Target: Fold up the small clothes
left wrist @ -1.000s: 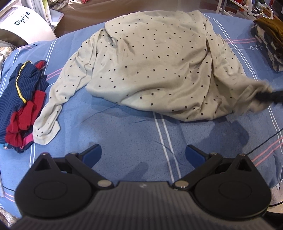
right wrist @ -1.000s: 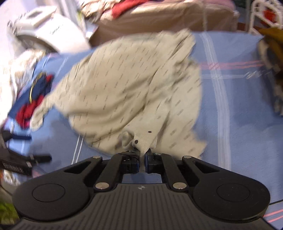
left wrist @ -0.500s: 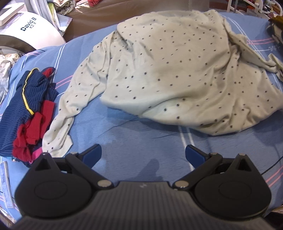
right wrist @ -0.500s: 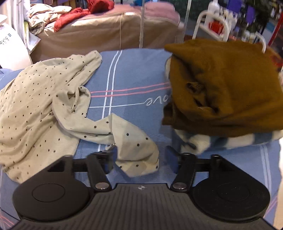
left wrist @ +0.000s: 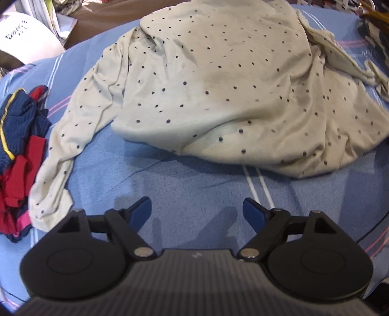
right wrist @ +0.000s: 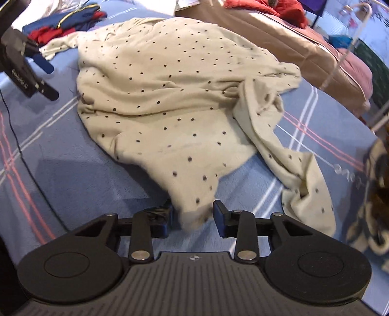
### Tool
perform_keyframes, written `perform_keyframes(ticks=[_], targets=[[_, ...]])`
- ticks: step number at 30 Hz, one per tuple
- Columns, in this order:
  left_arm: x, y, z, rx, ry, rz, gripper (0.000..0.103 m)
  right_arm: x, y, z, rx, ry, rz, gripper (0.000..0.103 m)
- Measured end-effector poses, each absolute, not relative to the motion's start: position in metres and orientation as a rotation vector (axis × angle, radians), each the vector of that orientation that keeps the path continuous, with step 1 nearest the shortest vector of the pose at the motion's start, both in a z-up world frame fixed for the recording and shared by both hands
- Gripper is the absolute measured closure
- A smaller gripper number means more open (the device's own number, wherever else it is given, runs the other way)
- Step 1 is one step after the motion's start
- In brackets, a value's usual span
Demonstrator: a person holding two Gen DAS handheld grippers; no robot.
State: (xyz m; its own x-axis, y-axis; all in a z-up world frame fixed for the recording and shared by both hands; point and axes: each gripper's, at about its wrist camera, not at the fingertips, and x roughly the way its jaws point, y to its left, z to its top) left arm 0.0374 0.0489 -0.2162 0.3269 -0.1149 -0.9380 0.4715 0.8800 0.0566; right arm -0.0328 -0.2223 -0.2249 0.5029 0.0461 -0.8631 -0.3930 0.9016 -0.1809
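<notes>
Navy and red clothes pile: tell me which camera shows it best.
The left wrist view. There the navy and red clothes pile lies large and sharp at the left edge, beside the dotted shirt's sleeve. The right wrist view shows only a small, distant sliver of it beyond the shirt.

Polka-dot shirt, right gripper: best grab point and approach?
Take the polka-dot shirt by its near hem corner, which already lies between the open fingers of the right gripper. Probably come in low along the blue blanket from the near side: that corner is a thin loose edge, while the middle is bunched.
</notes>
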Motion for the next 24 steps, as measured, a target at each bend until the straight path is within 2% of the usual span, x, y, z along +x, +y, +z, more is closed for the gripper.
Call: perform_keyframes(ticks=[1, 2, 3, 4, 7, 11, 19, 21, 22, 23, 24], targets=[[0.041, 0.05, -0.216, 0.308, 1.173, -0.408, 0.022, -0.029, -0.223, -0.227, -0.38, 1.021, 0.276, 0.058], [0.045, 0.05, -0.216, 0.271, 1.161, -0.42, 0.024, -0.026, -0.222, -0.228, -0.358, 1.034, 0.288, 0.074], [0.05, 0.048, -0.216, 0.236, 1.149, -0.431, 0.025, -0.023, -0.223, -0.227, -0.322, 1.047, 0.307, 0.083], [0.056, 0.046, -0.218, 0.208, 1.146, -0.443, 0.032, -0.022, -0.222, -0.226, -0.282, 1.057, 0.324, 0.084], [0.076, 0.038, -0.23, 0.104, 1.177, -0.511, 0.076, -0.018, -0.224, -0.216, -0.1, 1.074, 0.354, 0.09], [0.099, 0.024, -0.226, 0.117, 1.13, -0.5, 0.089, -0.008, -0.234, -0.195, 0.071, 1.059, 0.321, 0.093], [0.193, -0.027, -0.169, 0.123, 0.941, -0.546, 0.088, 0.047, -0.29, -0.179, 0.292, 0.999, 0.083, 0.093], [0.216, -0.04, -0.162, 0.138, 0.915, -0.539, 0.076, 0.062, -0.302, -0.189, 0.316, 1.018, 0.009, 0.091], [0.225, -0.045, -0.16, 0.146, 0.905, -0.524, 0.057, 0.067, -0.308, -0.196, 0.347, 1.021, -0.028, 0.091], [0.231, -0.049, -0.159, 0.158, 0.895, -0.513, 0.049, 0.072, -0.314, -0.202, 0.367, 1.034, -0.053, 0.09], [0.236, -0.052, -0.158, 0.173, 0.888, -0.504, 0.048, 0.076, -0.317, -0.208, 0.375, 1.052, -0.075, 0.087]])
